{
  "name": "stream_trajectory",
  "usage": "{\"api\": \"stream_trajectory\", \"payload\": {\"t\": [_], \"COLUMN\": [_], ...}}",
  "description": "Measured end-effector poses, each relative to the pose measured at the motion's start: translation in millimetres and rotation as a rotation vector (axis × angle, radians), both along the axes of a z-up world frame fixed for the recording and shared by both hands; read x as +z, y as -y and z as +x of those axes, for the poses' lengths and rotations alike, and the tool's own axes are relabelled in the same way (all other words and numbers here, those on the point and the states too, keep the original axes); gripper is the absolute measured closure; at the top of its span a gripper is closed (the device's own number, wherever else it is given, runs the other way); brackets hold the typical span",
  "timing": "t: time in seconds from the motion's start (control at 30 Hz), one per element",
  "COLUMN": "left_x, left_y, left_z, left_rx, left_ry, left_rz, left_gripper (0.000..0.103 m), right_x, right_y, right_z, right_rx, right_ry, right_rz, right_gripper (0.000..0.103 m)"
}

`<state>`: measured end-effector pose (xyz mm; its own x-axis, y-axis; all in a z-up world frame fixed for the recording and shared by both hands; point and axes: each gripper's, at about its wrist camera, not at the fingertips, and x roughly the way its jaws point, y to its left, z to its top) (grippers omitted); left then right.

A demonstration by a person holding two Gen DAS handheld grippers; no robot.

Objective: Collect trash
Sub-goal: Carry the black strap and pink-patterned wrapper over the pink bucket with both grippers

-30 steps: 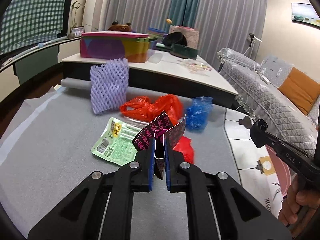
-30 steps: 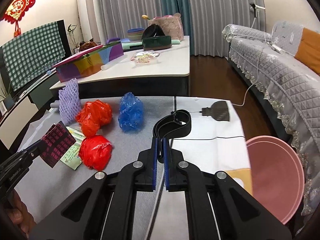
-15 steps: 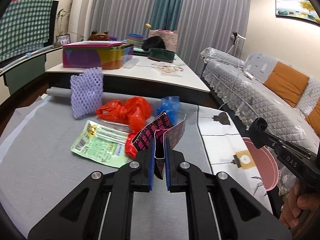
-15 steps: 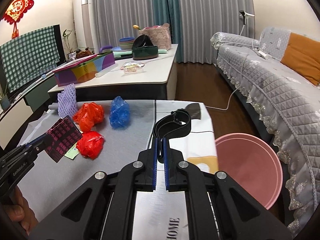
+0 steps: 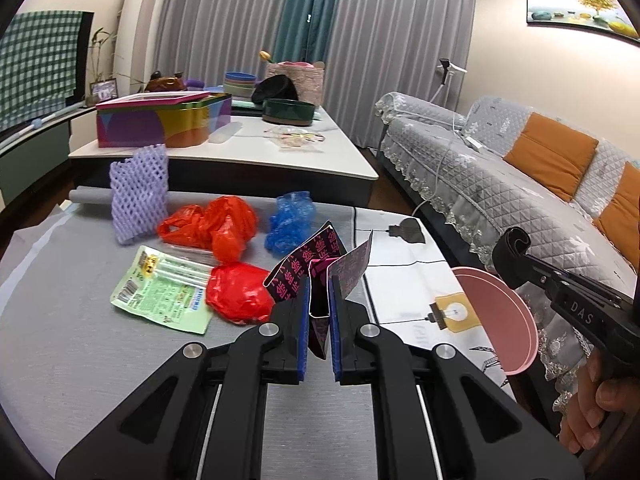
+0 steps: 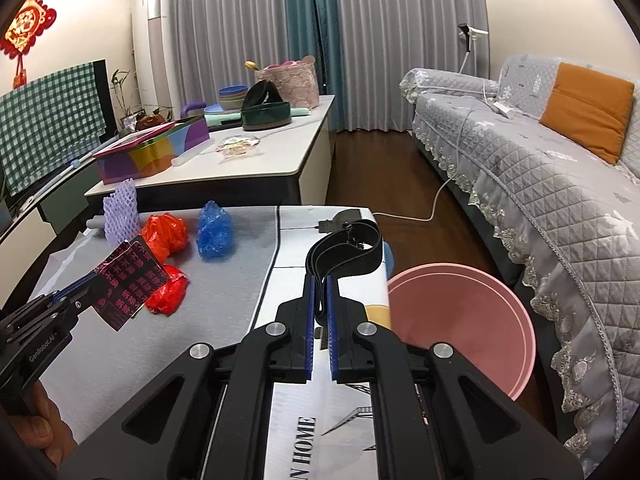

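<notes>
Grip check: left gripper (image 5: 319, 312) clamped on a folded black wrapper with pink print (image 5: 320, 264), held above the grey table (image 5: 80, 360). Right gripper (image 6: 319, 308) pinched shut on a looped black strap (image 6: 344, 250) (raised over the table edge), with the pink bin (image 6: 460, 320) just to its right, off the table. Beyond the left gripper lie a red bag (image 5: 240, 294), green packet (image 5: 164, 288), second red bag (image 5: 216, 224), blue bag (image 5: 290, 222), and farthest, purple foam net (image 5: 138, 194).
</notes>
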<state>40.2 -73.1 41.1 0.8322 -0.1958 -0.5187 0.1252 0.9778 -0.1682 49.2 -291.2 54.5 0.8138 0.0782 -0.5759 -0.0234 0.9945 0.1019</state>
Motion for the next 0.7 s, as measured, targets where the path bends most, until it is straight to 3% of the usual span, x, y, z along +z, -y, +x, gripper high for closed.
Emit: {"api": "stream_trajectory", "payload": {"t": [0.7], "left_x": [-8], "left_y": [72], "left_z": [15], "left_rx": [-0.116], "left_ry": [-0.007], "left_rz": [0.007], "left_gripper": [0.094], "right_x": [-4], "right_y": [63], "right_z": [-4], "right_rx": [-0.119], "right_ry": [0.006], "right_rz": [0.001], "right_gripper": [0.097]}}
